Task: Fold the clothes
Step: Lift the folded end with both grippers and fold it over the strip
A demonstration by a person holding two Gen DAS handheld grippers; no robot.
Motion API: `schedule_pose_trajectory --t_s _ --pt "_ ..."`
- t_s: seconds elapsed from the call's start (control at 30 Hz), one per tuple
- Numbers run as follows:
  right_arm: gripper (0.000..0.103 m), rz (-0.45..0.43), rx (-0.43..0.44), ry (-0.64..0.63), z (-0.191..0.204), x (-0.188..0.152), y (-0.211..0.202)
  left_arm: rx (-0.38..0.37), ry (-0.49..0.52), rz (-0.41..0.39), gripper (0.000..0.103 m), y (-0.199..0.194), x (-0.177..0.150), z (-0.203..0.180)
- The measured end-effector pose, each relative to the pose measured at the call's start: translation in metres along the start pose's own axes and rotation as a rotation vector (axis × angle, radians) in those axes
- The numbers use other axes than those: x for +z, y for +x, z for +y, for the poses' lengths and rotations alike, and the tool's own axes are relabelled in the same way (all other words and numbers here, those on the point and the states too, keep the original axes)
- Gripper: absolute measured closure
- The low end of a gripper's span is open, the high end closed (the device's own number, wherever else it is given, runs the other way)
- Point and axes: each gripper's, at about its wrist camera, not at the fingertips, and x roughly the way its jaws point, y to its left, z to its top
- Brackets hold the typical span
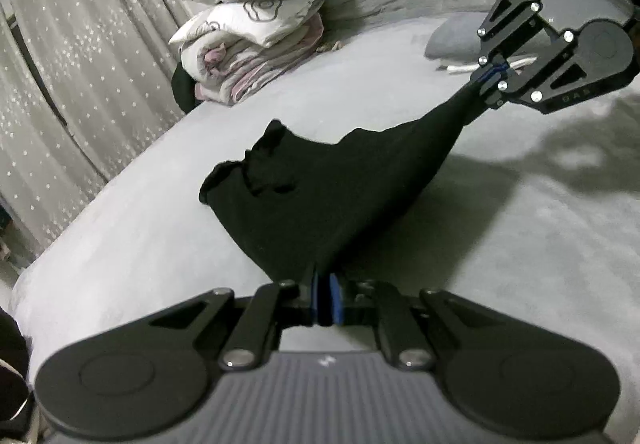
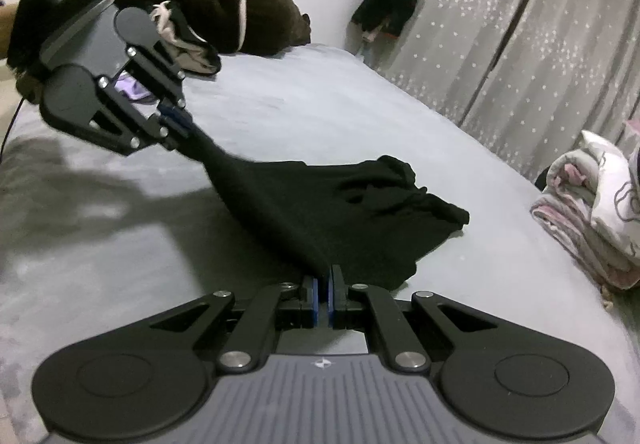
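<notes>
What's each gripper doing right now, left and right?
Left gripper: closed, pinching a corner of the black garment.
Right gripper: closed, pinching another corner of it.

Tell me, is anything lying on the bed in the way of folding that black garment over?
Nothing visible is. Both the left gripper and right gripper already pinch the black garment, and the grey sheet around it is bare. The folded bedding sits well off.
</notes>
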Motion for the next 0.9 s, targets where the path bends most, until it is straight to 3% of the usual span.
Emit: schedule_pose_trajectory --t_s 0.1,0.3,0.4,0.47,0.73,0.9 --pt "0.099 0.0 -0.003 -0.016 0.007 -0.001 -0.011 -0.02 0.023 -0.025 0.097 -0.016 -0.004 -0.005" --pt "0.099 0.047 0.028 -0.04 0.042 -0.02 -0.038 -0.128 0.098 -0.023 0.097 -0.055 -0.022 -0.028" --pt "0.099 0.021 0.048 -0.054 0.061 -0.018 -0.062 -0.163 0.144 -0.03 0.097 -0.079 -0.033 -0.049" --pt "0.099 -0.011 0.071 -0.035 0.068 -0.016 -0.08 -0.184 0.122 -0.059 0.097 -0.099 -0.038 -0.052" --pt "0.099 -0.093 0.015 -0.02 0.072 -0.003 -0.149 -0.214 -0.079 -0.261 0.097 -0.155 -0.028 -0.024" --pt "0.099 -0.046 0.035 -0.019 0.063 -0.003 -0.117 -0.154 -0.068 -0.16 0.097 -0.118 -0.021 -0.02"
